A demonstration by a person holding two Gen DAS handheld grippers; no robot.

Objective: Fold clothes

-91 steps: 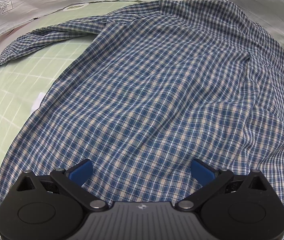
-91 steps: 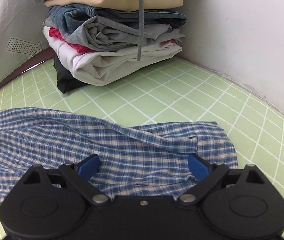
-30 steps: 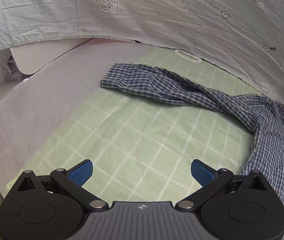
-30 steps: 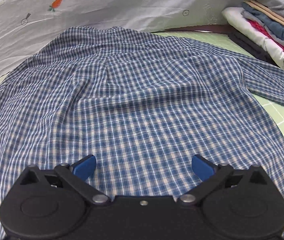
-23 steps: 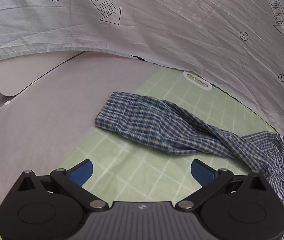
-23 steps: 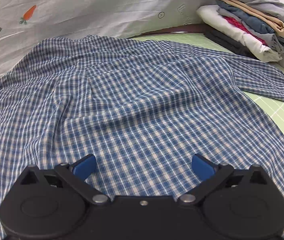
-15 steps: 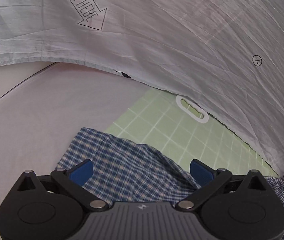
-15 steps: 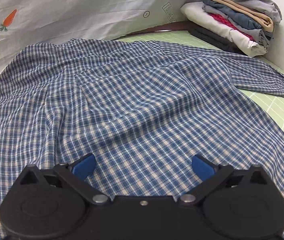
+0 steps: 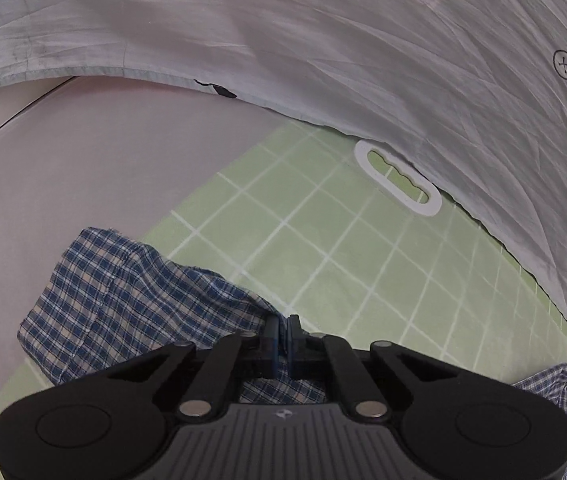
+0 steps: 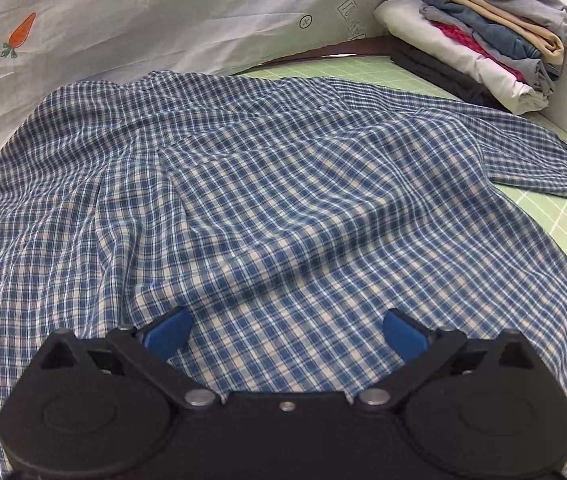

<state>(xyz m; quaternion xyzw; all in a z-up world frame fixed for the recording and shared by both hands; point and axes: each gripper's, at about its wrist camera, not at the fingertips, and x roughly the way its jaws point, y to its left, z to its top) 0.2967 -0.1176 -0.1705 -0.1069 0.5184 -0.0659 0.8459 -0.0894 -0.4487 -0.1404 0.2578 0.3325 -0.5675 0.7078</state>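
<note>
Jaws of the left gripper are closed tight on the plaid sleeve, pinching a fold of cloth near its cuff. Sleeve end lies partly on the green grid mat and partly on the pale desk beside it. A white printed sheet hangs behind the mat.

Jaws of the right gripper stand wide apart, holding nothing, above the body of the plaid shirt. Shirt is spread flat across the mat. A stack of folded clothes sits in the far right corner, well apart from the shirt's other sleeve.
</note>
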